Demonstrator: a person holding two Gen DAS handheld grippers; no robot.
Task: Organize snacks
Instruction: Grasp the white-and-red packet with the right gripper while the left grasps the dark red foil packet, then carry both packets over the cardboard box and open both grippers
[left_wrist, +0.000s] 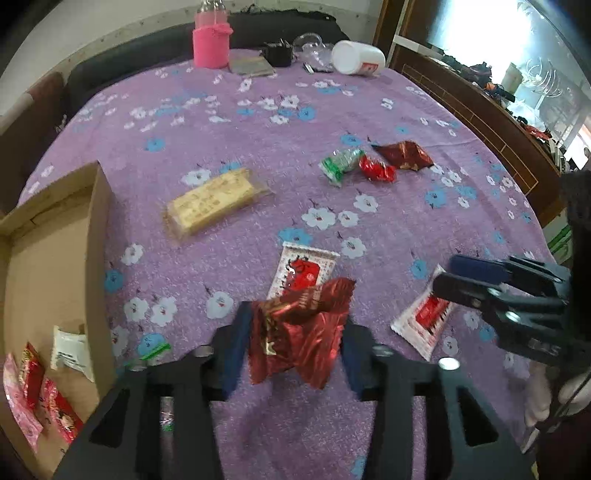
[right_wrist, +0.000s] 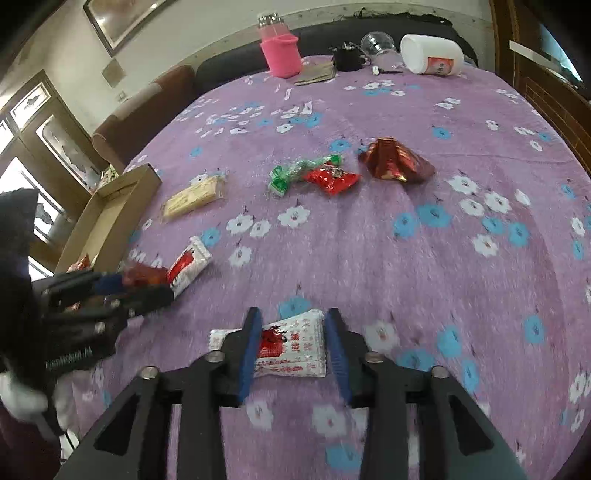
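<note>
In the left wrist view my left gripper is shut on a crumpled dark red foil packet, which is lifted off the purple flowered cloth. My right gripper is shut on a white-and-red packet whose end sticks out past the left finger. A cardboard box at the left holds several packets. On the cloth lie another white-and-red packet, a yellow biscuit pack, a green sweet, a red sweet and a second dark red foil packet.
At the far edge of the table stand a pink-sleeved bottle, a black item, a clear cup and a white jar on its side. A wooden cabinet runs along the right. A dark sofa lies behind.
</note>
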